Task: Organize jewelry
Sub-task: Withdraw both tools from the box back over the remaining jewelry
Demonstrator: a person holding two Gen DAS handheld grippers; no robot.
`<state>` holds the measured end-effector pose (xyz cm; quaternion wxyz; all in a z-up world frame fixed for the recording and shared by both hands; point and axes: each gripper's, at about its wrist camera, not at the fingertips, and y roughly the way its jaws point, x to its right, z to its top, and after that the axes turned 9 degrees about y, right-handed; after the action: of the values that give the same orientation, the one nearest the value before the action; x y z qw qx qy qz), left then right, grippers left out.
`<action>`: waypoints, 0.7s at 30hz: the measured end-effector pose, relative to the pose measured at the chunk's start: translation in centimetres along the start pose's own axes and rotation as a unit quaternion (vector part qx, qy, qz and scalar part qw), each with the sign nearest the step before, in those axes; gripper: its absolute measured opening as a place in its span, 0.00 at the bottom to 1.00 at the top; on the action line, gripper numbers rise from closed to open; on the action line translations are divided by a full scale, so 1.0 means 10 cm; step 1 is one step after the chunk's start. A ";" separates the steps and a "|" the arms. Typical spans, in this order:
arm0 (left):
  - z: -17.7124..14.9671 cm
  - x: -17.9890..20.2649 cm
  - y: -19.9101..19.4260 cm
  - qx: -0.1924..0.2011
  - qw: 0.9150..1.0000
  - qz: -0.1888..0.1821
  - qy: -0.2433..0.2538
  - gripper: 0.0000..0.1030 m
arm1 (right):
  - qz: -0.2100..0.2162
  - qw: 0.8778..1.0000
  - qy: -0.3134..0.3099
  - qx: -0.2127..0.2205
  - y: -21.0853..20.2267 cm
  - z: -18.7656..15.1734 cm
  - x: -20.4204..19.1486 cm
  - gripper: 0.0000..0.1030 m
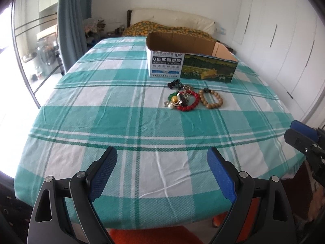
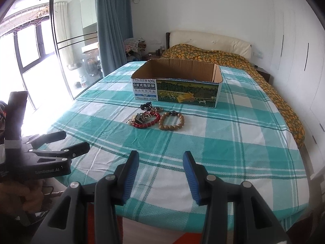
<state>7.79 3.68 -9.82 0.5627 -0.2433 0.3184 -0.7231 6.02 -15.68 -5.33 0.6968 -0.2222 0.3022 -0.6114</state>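
A heap of jewelry lies mid-bed just in front of an open cardboard box (image 1: 191, 65) (image 2: 176, 90). It holds a red bead bracelet (image 1: 192, 104) (image 2: 146, 124), a tan wooden bead bracelet (image 1: 211, 101) (image 2: 172, 121), green and gold beads (image 1: 172, 97), metal rings (image 1: 187, 88) and a small black piece (image 1: 173, 83) (image 2: 145, 106). My left gripper (image 1: 162, 154) (image 2: 75, 140) hangs open over the bed's near edge, well short of the heap. My right gripper (image 2: 160, 156) (image 1: 291, 129) is beside it, jaws apart with nothing between them.
The bed wears a green-and-white plaid sheet (image 1: 101, 111) (image 2: 233, 138). A yellow patterned quilt (image 2: 233, 58) lies at the head end and along the right side. White wardrobe doors (image 1: 284, 40) stand to the right, with a blue curtain (image 2: 111, 20) and glass doors on the left.
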 end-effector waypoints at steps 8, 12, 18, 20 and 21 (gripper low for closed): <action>-0.01 0.01 -0.09 0.014 1.000 -0.007 0.004 0.88 | -0.006 1.000 -0.005 -0.003 -0.09 0.01 -0.06 0.45; -0.01 -0.02 -0.12 0.016 1.000 -0.008 -0.005 0.88 | -0.001 1.000 -0.011 0.007 -0.15 0.04 -0.10 0.45; 0.01 0.02 -0.07 0.005 1.000 -0.009 0.003 0.88 | -0.001 1.000 0.005 0.004 -0.13 -0.01 0.03 0.45; 0.01 0.06 -0.02 -0.003 1.000 -0.011 0.005 0.88 | -0.002 1.000 0.015 -0.003 -0.08 -0.03 0.12 0.44; 0.01 0.08 -0.01 -0.006 1.000 -0.011 0.006 0.88 | -0.002 1.000 0.020 -0.005 -0.06 -0.03 0.16 0.45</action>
<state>7.59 2.87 -9.71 0.5511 -0.2460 0.3231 -0.7290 5.50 -17.32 -5.35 0.6887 -0.2139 0.3184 -0.6153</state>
